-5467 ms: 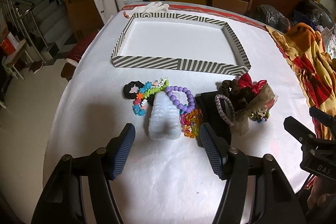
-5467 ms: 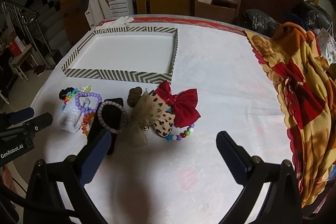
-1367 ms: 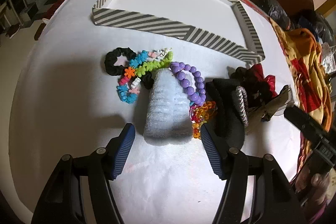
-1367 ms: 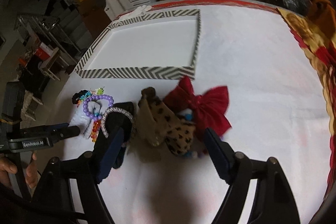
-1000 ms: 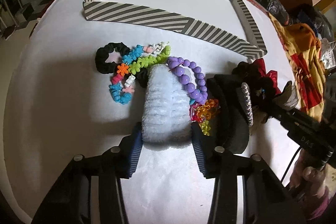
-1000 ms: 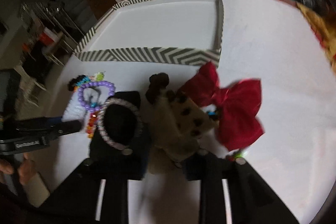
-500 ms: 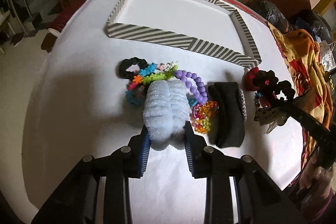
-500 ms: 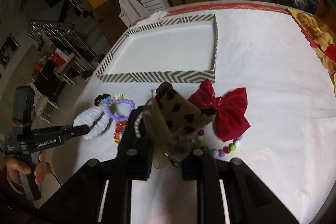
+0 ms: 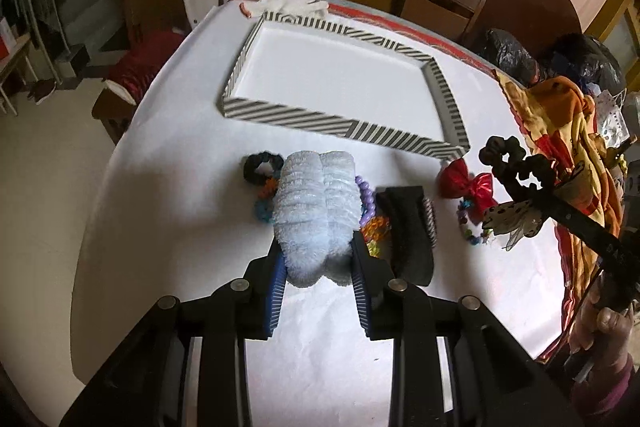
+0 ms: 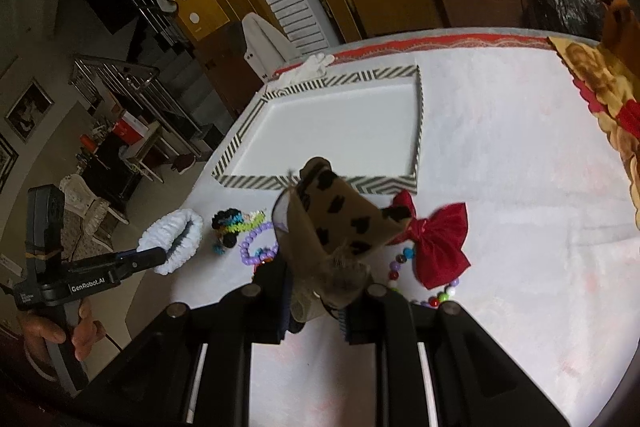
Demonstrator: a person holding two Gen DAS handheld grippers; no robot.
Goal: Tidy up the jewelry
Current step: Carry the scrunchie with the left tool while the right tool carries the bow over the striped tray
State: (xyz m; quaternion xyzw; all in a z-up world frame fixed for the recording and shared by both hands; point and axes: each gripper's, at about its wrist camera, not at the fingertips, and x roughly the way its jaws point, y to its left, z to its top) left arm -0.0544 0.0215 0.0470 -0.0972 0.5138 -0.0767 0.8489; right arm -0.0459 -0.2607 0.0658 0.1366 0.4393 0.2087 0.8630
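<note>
Two grips on my side: the left gripper point(image 9: 320, 267) has its fingers point(image 9: 362, 291) clamped on the pale blue fluffy scrunchie point(image 9: 316, 215), squeezed into a doubled roll and off the table point(image 9: 168, 195). From the right wrist view the same scrunchie point(image 10: 172, 243) hangs in the air at the end of that gripper, with a hand point(image 10: 64, 335) on the handle below it

The right gripper point(image 10: 314, 303) has its fingers pinched tight on the leopard-print bow point(image 10: 340, 223), with sheer beige fabric bunched at the pinch point. In the left wrist view that bow point(image 9: 516, 219) is lifted clear of the table, with a dark scrunchie point(image 9: 508, 163) sticking up from the same bundle

I see the striped tray point(image 9: 340, 125) sitting near the far edge of the table, white floor bare. A white glove point(image 9: 296, 3) lies just behind its far wall

Left on the table between me and the tray:
- small black scrunchie point(image 9: 260, 167), with an orange and blue bead string just beside it
- purple bead bracelet point(image 10: 256, 243), partly hidden behind the blue scrunchie in the left view
- orange-yellow bead cluster point(image 9: 376, 231)
- black band point(image 9: 408, 227) with a grey braided tie point(image 9: 429, 219) on its right edge
- red bow point(image 10: 436, 243) just beside the tray's near right corner, multicolour bead bracelet point(image 10: 420, 287) touching it

A patterned orange-red cloth point(image 9: 560, 131) is draped over the table's right edge
</note>
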